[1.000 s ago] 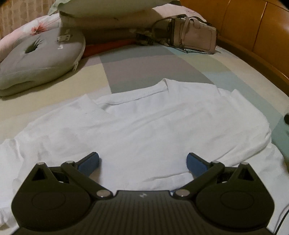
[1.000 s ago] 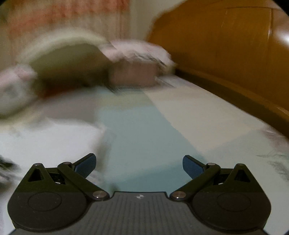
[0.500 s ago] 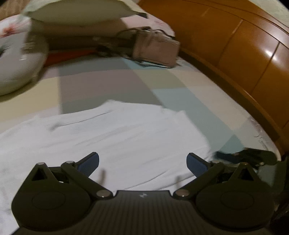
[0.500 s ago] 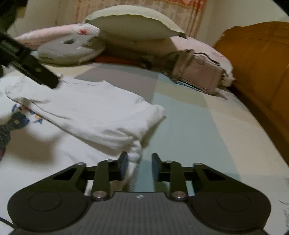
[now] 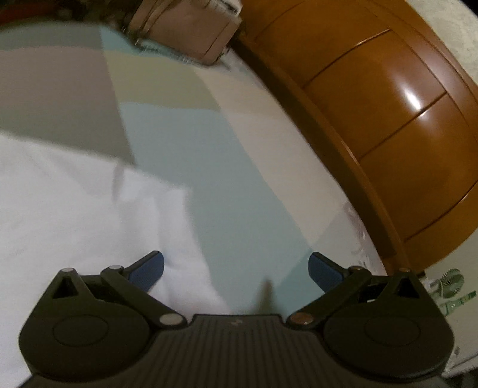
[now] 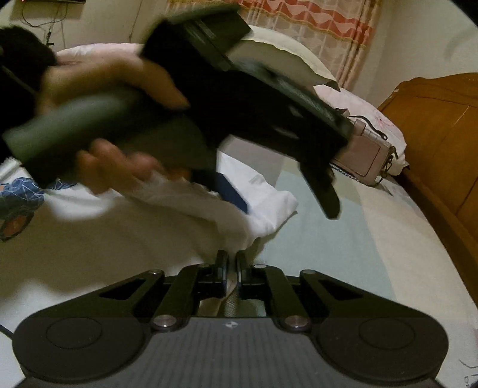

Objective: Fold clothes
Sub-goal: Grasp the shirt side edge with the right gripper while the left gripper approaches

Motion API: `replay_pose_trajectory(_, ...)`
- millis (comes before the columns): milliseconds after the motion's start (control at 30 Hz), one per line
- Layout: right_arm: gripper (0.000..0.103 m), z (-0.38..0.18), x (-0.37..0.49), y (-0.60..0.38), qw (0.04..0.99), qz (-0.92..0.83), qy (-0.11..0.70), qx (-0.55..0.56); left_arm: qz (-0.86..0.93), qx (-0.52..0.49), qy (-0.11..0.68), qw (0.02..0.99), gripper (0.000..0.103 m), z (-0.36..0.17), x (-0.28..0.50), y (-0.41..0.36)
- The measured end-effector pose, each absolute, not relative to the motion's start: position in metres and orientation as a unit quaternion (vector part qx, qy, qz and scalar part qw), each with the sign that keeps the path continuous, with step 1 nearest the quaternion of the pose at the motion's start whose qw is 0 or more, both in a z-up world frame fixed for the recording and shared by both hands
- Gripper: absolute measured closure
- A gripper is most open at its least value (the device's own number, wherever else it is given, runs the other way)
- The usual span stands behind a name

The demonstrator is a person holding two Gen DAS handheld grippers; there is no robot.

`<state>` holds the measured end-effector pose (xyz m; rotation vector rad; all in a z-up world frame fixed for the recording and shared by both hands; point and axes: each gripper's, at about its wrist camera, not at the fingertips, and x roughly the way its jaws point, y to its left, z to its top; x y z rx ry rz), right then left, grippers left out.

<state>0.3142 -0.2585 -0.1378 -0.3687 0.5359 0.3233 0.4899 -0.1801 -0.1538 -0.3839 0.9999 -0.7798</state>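
The white T-shirt (image 6: 125,238) lies spread on the bed, filling the left and centre of the right wrist view, with a blue and orange print at the far left edge and a bunched fold of cloth ending just above the middle of the frame. At bottom centre the right gripper (image 6: 232,262) has just closed its jaws; they stand nearly together, pinching a thin edge of the shirt between the pads.

Across the upper left of the same view a blurred hand (image 6: 119,119) grips the handle of the left gripper (image 6: 286,200), whose black body slants down to the right over the shirt. Its jaws are wide apart: one blue pad sits just over the bunched fold, the other finger hangs over the bare sheet beyond it.

In the left wrist view the left gripper (image 5: 236,265) shows both blue pads spread at the lower middle with nothing between them. The shirt (image 5: 74,209) fills the left half of the frame, its edge running down between the pads. To the right lies the bedsheet (image 5: 185,143), in pale blue, cream and grey blocks.

A pink handbag (image 5: 191,27) rests at the top centre, beside the curved wooden bed frame (image 5: 388,119) that sweeps down the right side. In the right wrist view a cream pillow (image 6: 277,56) sits behind the left gripper, before a patterned curtain (image 6: 313,27).
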Motion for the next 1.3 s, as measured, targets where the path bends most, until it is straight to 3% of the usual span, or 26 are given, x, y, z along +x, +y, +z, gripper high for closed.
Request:
replay_pose_trajectory(67,0.095,-0.134,0.313,-0.263,0.937,0.153,0.258,-0.177,-0.357,-0.190,0.467,0.787,0.001,-0.155,0.496,-0.183)
replay_pose_trajectory(233,0.083,-0.125,0.322,-0.275,0.947,0.147,0.246,-0.146,-0.356,-0.193,0.464,0.788,0.001,-0.156,0.496,-0.184)
replay_pose_trajectory(300,0.066,-0.121,0.325,-0.269,0.948,0.163,0.229,-0.147,-0.355,-0.191,0.463,0.789,0.001,-0.156,0.495,-0.185)
replay_pose_trajectory(367,0.062,-0.122,0.327,-0.260,0.948,0.169,0.216,-0.159,-0.352,-0.187,0.466,0.790,0.001,-0.155,0.496,-0.187)
replay_pose_trajectory(400,0.066,-0.123,0.327,-0.256,0.948,0.167,0.215,-0.166,-0.351,-0.184,0.468,0.790,0.001,-0.155,0.497,-0.189)
replay_pose_trajectory(467,0.098,-0.126,0.323,-0.251,0.941,0.171,0.226,-0.185,-0.348,-0.183,0.468,0.791,0.001,-0.152,0.497,-0.187)
replay_pose_trajectory(767,0.102,-0.139,0.302,-0.250,0.915,0.197,0.266,-0.229,-0.325,-0.175,0.456,0.810,0.001,-0.135,0.476,-0.169)
replay_pose_trajectory(967,0.094,-0.126,0.296,-0.267,0.928,0.193,0.254,-0.192,-0.344,-0.213,0.466,0.787,0.001,-0.126,0.436,-0.147)
replay_pose_trajectory(1100,0.074,-0.127,0.298,-0.274,0.928,0.187,0.260,-0.190,-0.364,-0.232,0.493,0.755,0.001,-0.140,0.439,-0.169)
replay_pose_trajectory(1300,0.059,-0.123,0.299,-0.288,0.933,0.186,0.260,-0.168,-0.364,-0.232,0.494,0.755,0.002,-0.134,0.453,-0.186)
